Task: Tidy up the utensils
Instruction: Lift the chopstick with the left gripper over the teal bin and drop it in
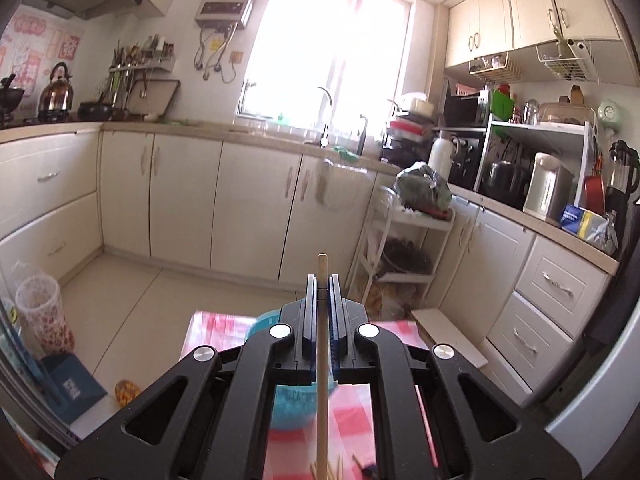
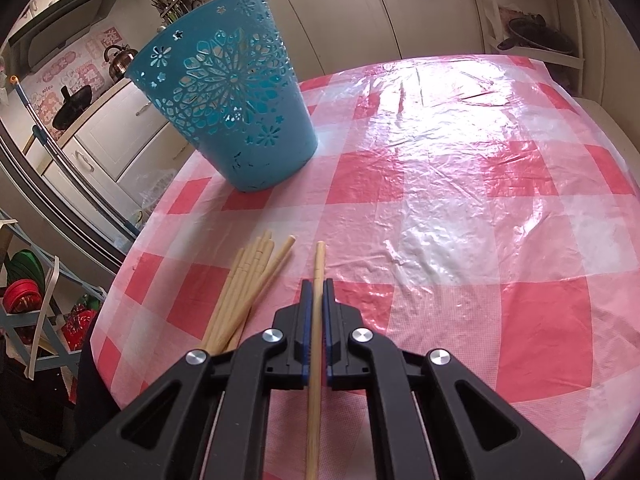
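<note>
The left claw (image 1: 322,280) is pinching one chopstick (image 1: 322,360) between its blue pads; the stick runs straight along the claw, its blunt tip poking out past the fingertips. This claw is lifted clear of the counter (image 1: 352,408) and points out across the kitchen toward the cabinets and the bright window. Beneath it, partly hidden by the claw's black frame, the blue basket (image 1: 288,404) shows, standing on the red-and-white checked cloth. A few more stick ends peek in at the bottom edge of that view.

The right claw (image 2: 317,286) is also pressed together on a single chopstick (image 2: 316,360), gripped along its length with the tip reaching a little beyond the fingertips. It tilts down over the near part of the counter (image 2: 460,208). Just to its left lies a loose bundle of chopsticks (image 2: 248,284) on the cloth near the counter's left edge, fanned slightly at their far ends, apart from the held stick.

The blue basket (image 2: 224,92), cut through with flower patterns, stands upright toward the far left corner of the counter, well apart from the bundle. The rest of the checked cloth to the right is shiny and wrinkled.
</note>
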`<state>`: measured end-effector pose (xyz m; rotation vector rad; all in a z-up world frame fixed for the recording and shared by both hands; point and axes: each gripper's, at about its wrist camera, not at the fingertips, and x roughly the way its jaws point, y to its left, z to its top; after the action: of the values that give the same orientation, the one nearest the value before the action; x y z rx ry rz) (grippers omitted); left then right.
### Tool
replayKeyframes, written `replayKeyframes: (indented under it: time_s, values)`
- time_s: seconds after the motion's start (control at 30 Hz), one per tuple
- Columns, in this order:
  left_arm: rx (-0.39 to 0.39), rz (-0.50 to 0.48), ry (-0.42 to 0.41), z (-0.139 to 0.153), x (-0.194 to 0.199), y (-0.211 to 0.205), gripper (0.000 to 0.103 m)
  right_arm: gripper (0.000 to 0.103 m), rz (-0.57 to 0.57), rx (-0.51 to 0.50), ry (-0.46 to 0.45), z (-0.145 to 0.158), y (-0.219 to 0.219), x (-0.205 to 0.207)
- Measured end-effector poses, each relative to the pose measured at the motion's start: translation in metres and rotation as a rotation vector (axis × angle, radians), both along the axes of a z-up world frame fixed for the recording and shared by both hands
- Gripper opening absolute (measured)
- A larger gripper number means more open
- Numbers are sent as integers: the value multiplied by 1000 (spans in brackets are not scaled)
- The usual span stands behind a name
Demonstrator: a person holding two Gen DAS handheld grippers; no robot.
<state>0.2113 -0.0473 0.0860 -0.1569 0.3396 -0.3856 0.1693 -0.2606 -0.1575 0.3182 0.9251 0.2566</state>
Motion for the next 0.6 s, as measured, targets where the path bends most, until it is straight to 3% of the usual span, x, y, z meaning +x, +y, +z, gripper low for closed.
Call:
replayKeyframes:
  time_s: [0.33,0.6]
  values:
    - [-39,103,-45,3,103,-24,5,4,-3,30,5,0,-2,-1]
    - [-20,184,12,-36,167,-30,5,4,-4,37,7,-1,-3,0]
